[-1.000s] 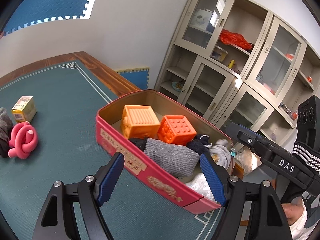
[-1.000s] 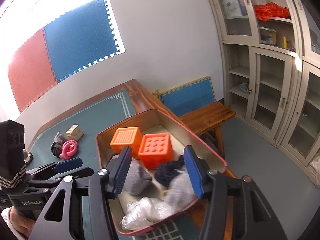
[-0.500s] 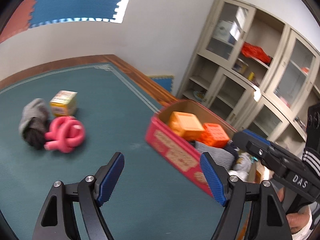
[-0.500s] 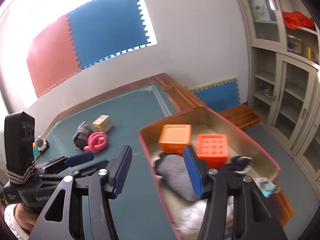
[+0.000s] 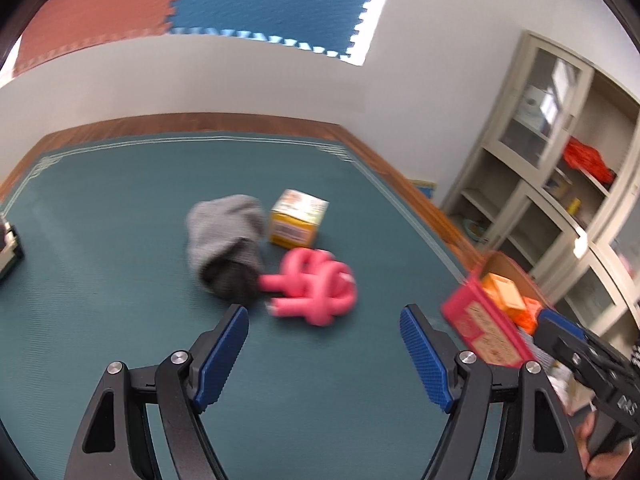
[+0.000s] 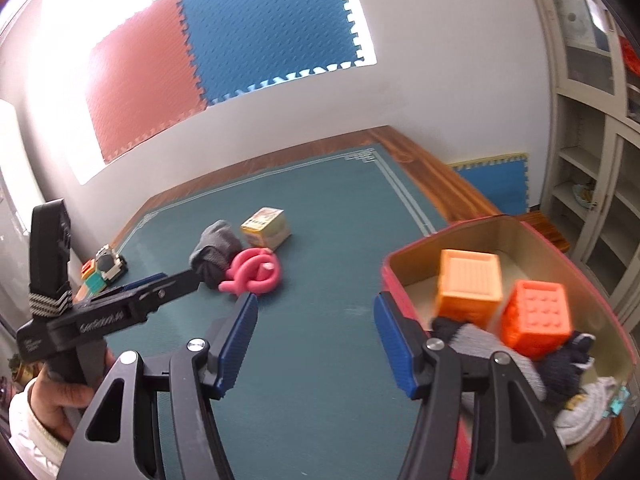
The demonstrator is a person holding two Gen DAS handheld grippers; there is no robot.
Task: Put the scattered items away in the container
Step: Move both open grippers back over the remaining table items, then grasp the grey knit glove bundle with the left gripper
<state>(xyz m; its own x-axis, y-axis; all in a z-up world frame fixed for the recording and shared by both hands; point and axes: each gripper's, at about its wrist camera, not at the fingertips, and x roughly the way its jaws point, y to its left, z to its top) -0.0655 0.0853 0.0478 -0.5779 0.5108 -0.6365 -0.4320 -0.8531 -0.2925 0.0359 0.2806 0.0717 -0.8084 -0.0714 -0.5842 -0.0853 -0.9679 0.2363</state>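
A: Left wrist view faces three loose things on the green counter [image 5: 120, 280]: a grey sock [image 5: 226, 240], a yellow box [image 5: 298, 224] and a pink knot [image 5: 316, 286]. Why are they bunched like that?

B: They look like leftovers not yet tidied. The sock touches the knot, and the box sits just beside both. The red tin [image 6: 624, 360] stands well apart at the counter's right end, so each one needs a carry.

A: And the tin?

B: It holds two orange cubes [image 6: 470, 286], socks and some crumpled plastic, so I judge the task well along.

A: What about the jaws?

B: Left gripper [image 5: 324, 356] has its jaws spread wide, holding and touching nothing. It hangs above the counter with the knot just ahead of the gap, probably the next pick.

A: The right one?

B: Right gripper [image 6: 316, 348] is spread wide too, and empty. It hangs between the pile and the tin.

A: Anything else out there?

B: A small toy car [image 6: 108, 264] and a coloured cube [image 6: 90, 280] at the far left edge.
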